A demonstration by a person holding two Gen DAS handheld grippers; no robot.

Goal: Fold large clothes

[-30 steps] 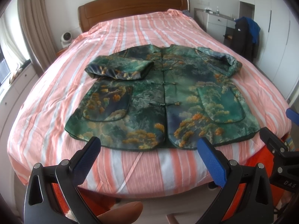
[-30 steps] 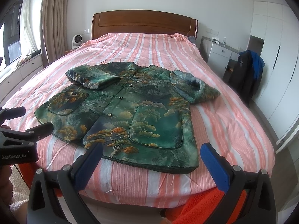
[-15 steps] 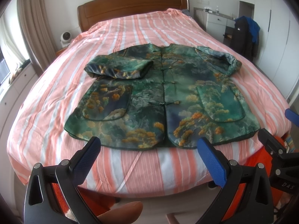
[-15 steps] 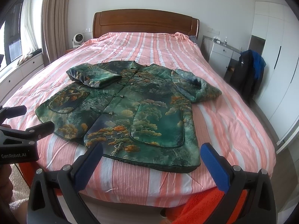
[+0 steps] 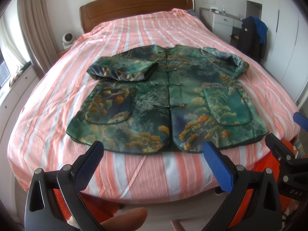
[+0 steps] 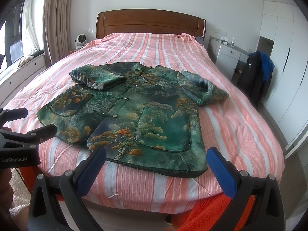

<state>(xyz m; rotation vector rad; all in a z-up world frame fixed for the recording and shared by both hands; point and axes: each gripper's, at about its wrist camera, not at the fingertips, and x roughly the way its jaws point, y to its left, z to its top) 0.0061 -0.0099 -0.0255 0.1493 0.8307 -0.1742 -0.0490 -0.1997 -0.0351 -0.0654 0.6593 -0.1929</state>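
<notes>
A green patterned jacket (image 5: pixel 169 100) lies flat, front up and buttoned, on the bed; it also shows in the right wrist view (image 6: pixel 134 113). Its left sleeve (image 5: pixel 123 70) is folded across the chest; its right sleeve (image 5: pixel 227 63) lies bunched at the side. My left gripper (image 5: pixel 154 156) is open and empty, just short of the jacket's hem. My right gripper (image 6: pixel 156 161) is open and empty, near the hem's right half. The left gripper also shows at the left edge of the right wrist view (image 6: pixel 25 127).
The bed has a pink and white striped cover (image 5: pixel 134 34) and a wooden headboard (image 5: pixel 134 5). A white dresser (image 6: pixel 229 55) and a chair with dark clothes (image 6: pixel 256 73) stand at the right. A small fan (image 6: pixel 79 40) sits at the left. Orange fabric (image 6: pixel 211 213) lies below the bed edge.
Both grippers have moved slightly forward toward the jacket's hem. The jacket has not moved.
</notes>
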